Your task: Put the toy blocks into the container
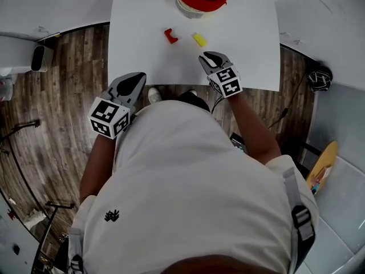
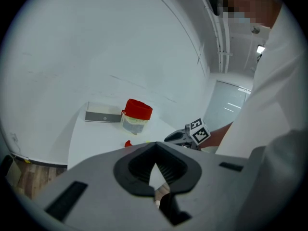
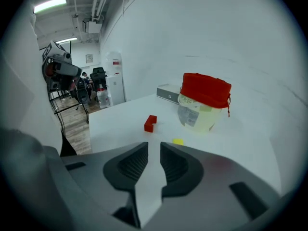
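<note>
Right gripper: I am holding the right gripper low over the near part of the white table, its jaws standing apart with nothing between them.
Left gripper: I am hovering the left gripper off the table's near edge, above the wooden floor, with its jaws together and empty.
Blocks outside: the small yellow rectangular toy block is lying just ahead of the right gripper. The red L-shaped toy block is lying near it on its left, not touching it.
Container: the clear plastic tub with a red rim is standing at the table's far side, already holding several coloured blocks.
Step in hand: I am judging this as the reach for the yellow block.
Doing it well: I am planning to centre the gap on the block, straddle its narrow sides, and lower until the tips are almost grazing the table before squeezing.
Watching for: the block is low and light, so a tip arriving off-centre is likely to push it away.
</note>
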`<act>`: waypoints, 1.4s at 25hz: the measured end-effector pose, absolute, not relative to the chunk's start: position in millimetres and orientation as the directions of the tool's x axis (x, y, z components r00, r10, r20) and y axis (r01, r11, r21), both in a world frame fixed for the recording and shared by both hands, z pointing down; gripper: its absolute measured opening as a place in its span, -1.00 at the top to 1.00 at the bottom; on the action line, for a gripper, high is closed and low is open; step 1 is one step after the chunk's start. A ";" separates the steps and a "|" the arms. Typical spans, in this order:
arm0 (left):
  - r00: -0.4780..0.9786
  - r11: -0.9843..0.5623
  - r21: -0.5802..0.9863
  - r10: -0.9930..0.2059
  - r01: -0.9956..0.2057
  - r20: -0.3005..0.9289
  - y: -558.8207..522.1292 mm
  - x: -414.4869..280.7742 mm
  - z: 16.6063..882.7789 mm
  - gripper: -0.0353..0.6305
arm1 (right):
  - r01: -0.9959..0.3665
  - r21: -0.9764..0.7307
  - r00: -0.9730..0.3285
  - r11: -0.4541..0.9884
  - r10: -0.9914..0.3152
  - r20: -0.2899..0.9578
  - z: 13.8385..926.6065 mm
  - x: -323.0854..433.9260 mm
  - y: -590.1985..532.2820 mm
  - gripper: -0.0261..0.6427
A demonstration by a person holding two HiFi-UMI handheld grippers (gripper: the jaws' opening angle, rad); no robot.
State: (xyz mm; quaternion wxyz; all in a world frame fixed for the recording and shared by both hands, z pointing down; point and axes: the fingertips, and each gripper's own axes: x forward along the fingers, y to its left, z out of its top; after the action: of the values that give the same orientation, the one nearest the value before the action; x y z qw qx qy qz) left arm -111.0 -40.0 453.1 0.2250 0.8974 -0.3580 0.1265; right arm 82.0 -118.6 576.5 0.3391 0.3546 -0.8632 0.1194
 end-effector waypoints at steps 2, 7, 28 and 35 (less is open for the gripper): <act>0.709 -0.639 0.314 -0.583 -0.702 0.397 -39.1 -114.4 455.6 0.88 | -0.709 0.035 -0.501 0.704 -0.539 0.677 584.4 84.3 -128.2 0.66; 0.705 -0.634 0.316 -0.584 -0.706 0.402 -42.2 -116.8 456.2 0.88 | -0.729 0.048 -0.468 0.683 -0.548 0.693 599.6 86.0 -155.1 0.64; 0.686 -0.618 0.308 -0.592 -0.724 0.424 -43.7 -133.8 457.2 0.88 | -0.736 0.071 -0.372 0.674 -0.489 0.789 652.1 93.5 -207.9 0.45; 0.684 -0.615 0.311 -0.593 -0.725 0.425 -43.8 -136.4 456.6 0.88 | -0.711 0.092 -0.350 0.697 -0.465 0.813 656.9 94.4 -214.3 0.44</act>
State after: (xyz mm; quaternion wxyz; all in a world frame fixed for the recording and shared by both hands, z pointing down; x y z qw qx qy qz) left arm -136.4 -43.8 456.6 0.2343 0.8872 -0.3713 0.1416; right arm 94.4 -214.3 656.9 0.4392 0.3631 -0.8097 0.1401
